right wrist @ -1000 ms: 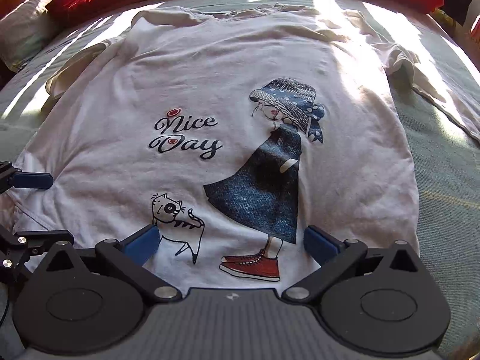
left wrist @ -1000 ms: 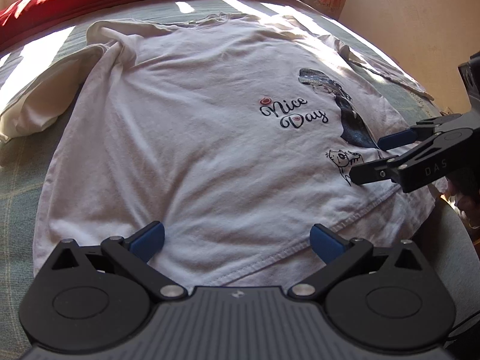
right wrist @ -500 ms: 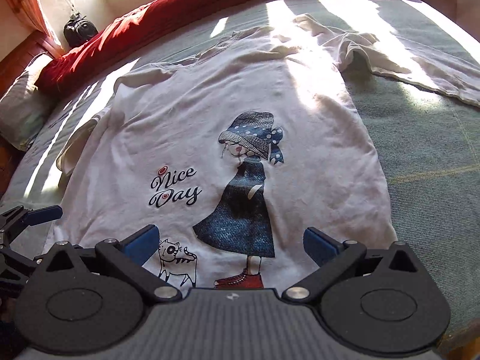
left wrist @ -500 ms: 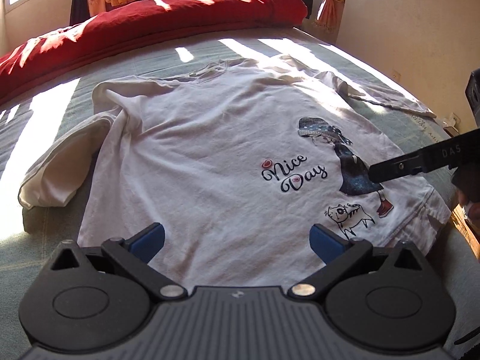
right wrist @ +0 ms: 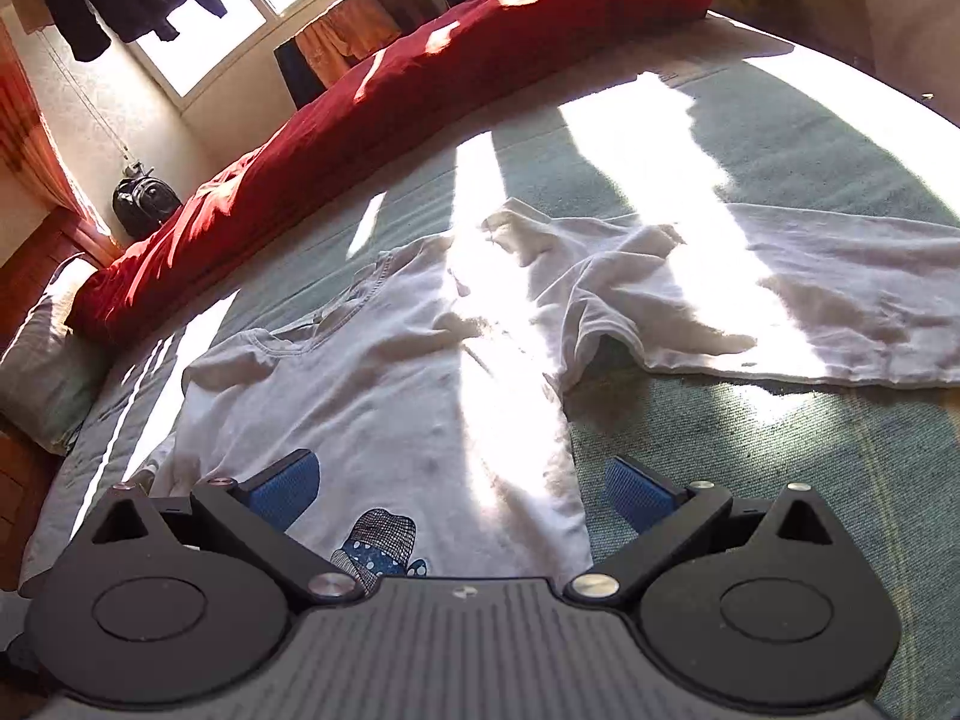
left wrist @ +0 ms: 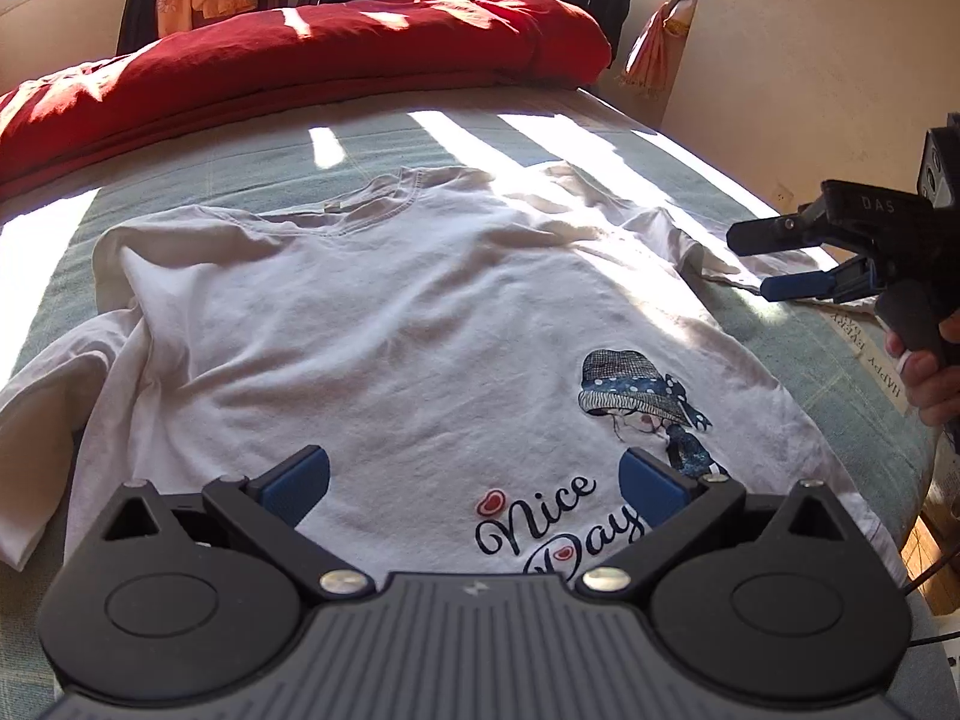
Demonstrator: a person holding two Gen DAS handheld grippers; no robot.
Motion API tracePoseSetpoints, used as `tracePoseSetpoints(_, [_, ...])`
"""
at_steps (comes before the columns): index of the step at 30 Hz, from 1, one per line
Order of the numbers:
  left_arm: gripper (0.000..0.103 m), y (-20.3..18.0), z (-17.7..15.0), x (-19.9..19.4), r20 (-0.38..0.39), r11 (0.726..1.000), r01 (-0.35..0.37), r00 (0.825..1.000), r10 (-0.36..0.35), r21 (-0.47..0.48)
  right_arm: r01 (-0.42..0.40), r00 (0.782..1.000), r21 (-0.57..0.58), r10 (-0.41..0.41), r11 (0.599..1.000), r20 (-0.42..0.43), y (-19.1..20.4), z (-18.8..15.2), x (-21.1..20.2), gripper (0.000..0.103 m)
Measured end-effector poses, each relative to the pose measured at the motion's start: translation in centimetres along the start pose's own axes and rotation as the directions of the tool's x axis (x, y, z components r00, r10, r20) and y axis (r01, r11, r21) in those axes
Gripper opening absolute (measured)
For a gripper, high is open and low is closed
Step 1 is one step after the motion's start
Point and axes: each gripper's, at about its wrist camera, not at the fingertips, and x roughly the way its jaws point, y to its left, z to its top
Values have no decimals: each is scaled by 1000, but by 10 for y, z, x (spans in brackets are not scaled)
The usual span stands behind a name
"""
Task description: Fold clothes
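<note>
A white long-sleeved shirt (left wrist: 384,324) printed with "Nice Day" and a girl in a blue hat lies front-up and spread flat on the bed. It also shows in the right wrist view (right wrist: 384,396), with its right sleeve (right wrist: 780,300) stretched out sideways and rumpled. My left gripper (left wrist: 474,480) is open and empty, raised above the shirt's lower middle. My right gripper (right wrist: 459,486) is open and empty, above the shirt's right side edge. It also shows in the left wrist view (left wrist: 762,264), raised near the right sleeve.
The bed has a green cover (right wrist: 750,456). A red duvet (left wrist: 300,60) is rolled along the far side. A pillow (right wrist: 42,354) lies at the far left. A wall (left wrist: 810,60) stands close on the right. Clothes hang by the window.
Both grippers have risen and moved from the hem toward the shirt's upper part. The right gripper has moved toward the right sleeve. The shirt has not moved.
</note>
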Motion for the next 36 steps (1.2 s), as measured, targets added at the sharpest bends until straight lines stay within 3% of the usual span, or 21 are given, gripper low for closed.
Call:
tracePoseSetpoints(2, [102, 1, 1, 3, 0, 1000, 0, 1000, 0, -11, 8, 1000, 14, -9, 1000, 28, -13, 19, 1, 101])
tracePoseSetpoints(5, [102, 1, -1, 6, -4, 1000, -2, 1000, 2, -16, -27, 998, 172, 16, 985, 63, -52, 31, -2, 97])
tracePoseSetpoints(8, [102, -1, -1, 9, -8, 1000, -3, 1000, 3, -13, -66, 995, 321, 37, 945, 95, -90, 35, -5, 96])
tracePoseSetpoints(14, [102, -1, 2, 15, -15, 1000, -15, 1000, 14, -13, 16, 990, 402, -72, 915, 124, -134, 22, -18, 93])
tracePoseSetpoints(20, [102, -1, 3, 17, -19, 999, -47, 999, 47, -12, 146, 969, 323, -202, 935, 145, -154, 52, -28, 87])
tracePoseSetpoints(24, [102, -2, 4, 14, -13, 998, -60, 998, 60, -1, 284, 931, 254, -329, 925, 159, -171, 69, -45, 85])
tracePoseSetpoints(30, [102, -8, 7, 15, -12, 998, -70, 997, 70, -2, 451, 835, 336, -524, 827, 169, -235, 62, -84, 84])
tracePoseSetpoints(36, [102, -23, 9, 13, -11, 997, -75, 997, 75, 31, 543, 790, 345, -605, 766, 100, -283, 48, -70, 80])
